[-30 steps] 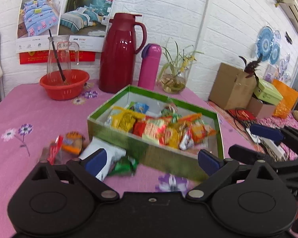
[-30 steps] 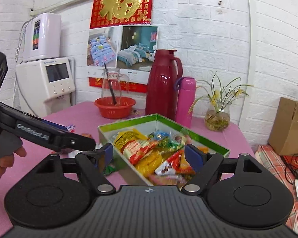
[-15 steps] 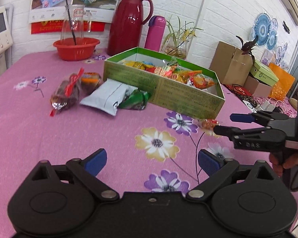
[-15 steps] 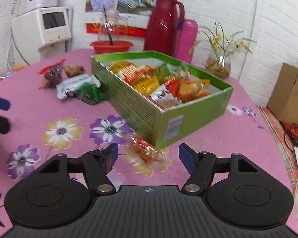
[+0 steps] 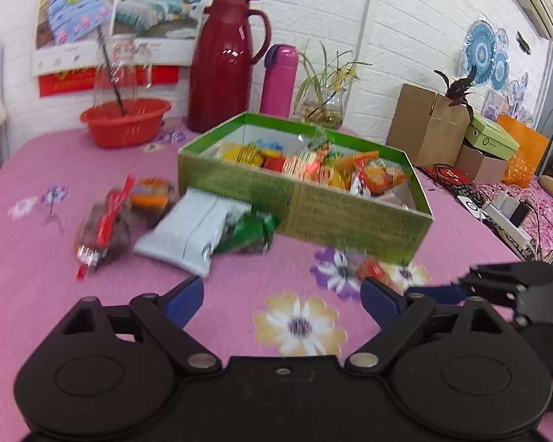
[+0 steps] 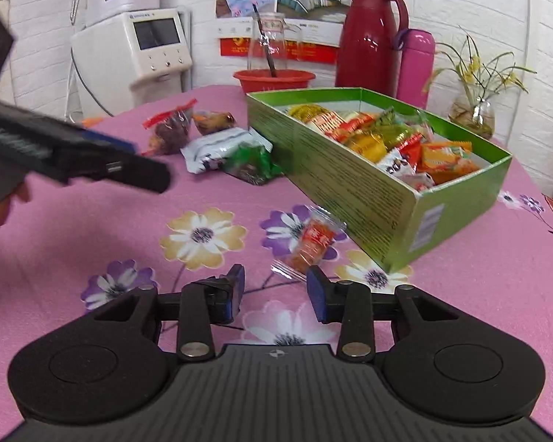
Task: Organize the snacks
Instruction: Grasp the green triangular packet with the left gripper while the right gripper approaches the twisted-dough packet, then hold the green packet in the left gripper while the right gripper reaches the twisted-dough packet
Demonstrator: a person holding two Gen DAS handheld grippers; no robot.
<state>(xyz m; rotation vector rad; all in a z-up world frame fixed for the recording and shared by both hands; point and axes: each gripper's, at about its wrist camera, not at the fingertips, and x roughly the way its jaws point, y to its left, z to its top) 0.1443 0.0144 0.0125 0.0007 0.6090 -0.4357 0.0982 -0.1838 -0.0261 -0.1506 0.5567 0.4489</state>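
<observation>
A green box (image 6: 350,184) full of bright snack packets stands on the pink flowered tablecloth. A small orange-red packet (image 6: 313,243) lies beside its near wall. My right gripper (image 6: 275,289) hovers low right behind it. Its jaws are closing, and only the packet's clear tail reaches toward the gap; the pads do not touch it. My left gripper (image 5: 282,294) is open over the cloth with nothing between its fingers. Ahead of it lie a white packet (image 5: 188,232), a green packet (image 5: 250,234), a dark bag with a red tie (image 5: 103,228) and an orange-brown packet (image 5: 151,195), left of the box (image 5: 350,217).
At the table's back stand a red bowl (image 5: 125,121) holding a glass jug, a dark red thermos (image 5: 221,66), a pink bottle (image 5: 280,81) and a plant vase (image 5: 322,110). A white machine (image 6: 140,48) stands left. Cardboard boxes (image 5: 427,129) and a power strip sit right.
Both grippers have sunk toward the table. The right jaws have narrowed behind the orange-red packet. The left gripper has swung toward the loose packets, still wide open.
</observation>
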